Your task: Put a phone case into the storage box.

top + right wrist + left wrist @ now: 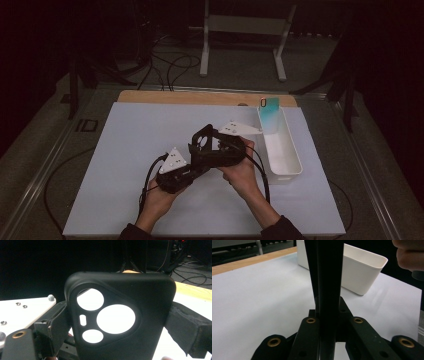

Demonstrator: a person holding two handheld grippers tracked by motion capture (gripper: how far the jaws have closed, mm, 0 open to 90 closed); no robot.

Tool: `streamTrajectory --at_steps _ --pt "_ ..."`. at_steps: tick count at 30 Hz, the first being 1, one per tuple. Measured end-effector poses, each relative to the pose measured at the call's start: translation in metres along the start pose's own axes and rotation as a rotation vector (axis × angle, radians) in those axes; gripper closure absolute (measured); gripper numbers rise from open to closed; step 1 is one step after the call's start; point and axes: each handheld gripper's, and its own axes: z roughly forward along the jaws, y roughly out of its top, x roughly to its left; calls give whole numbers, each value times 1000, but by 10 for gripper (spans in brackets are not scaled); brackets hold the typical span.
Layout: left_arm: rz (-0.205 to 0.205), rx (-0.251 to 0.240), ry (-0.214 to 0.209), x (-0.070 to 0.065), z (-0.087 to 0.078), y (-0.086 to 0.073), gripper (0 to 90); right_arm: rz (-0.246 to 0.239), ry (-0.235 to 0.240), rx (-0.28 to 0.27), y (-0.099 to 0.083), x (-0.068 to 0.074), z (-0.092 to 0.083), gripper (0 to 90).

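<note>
Gripping a black phone case (120, 315), the two grippers are held close together above the middle of the white bench (125, 150). The left gripper (327, 277) is clamped on the case's thin edge, seen end-on between its jaws. The right gripper (120, 325) is clamped across the case's width, its padded jaws pressed against both sides. Both hands are raised off the bench, wrists angled inward, the left hand (159, 197) lower than the right hand (243, 170). The case is matte, smooth, with rounded corners and round camera cutouts. A white rectangular plastic bin (290, 165) is set at the bench's right, with a teal item (270, 112) at its far end.
</note>
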Motion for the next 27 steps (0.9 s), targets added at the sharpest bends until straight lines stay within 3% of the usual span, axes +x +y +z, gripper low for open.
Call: streamTrajectory --at_steps 7,15,17,18,19,20,27 --pt "7 2 -2 0 1 0 823 2 -21 -4 -1 2 -1 134" --pt "-16 -14 -13 2 0 1 501 -1 -5 0 -4 3 1 136" --pt "-18 -21 27 3 -1 1 406 -5 -9 -1 -4 3 1 136" --pt "-18 -21 27 3 -1 1 358 -5 -9 -1 -4 3 1 136" --pt "-22 -24 47 3 -2 1 358 -8 -17 -2 -4 3 0 136" --pt "-32 -36 87 4 -4 2 270 -10 -24 -5 -4 3 0 136" --pt "-27 -72 171 5 -11 4 111 -12 -32 -12 -4 2 -2 136"
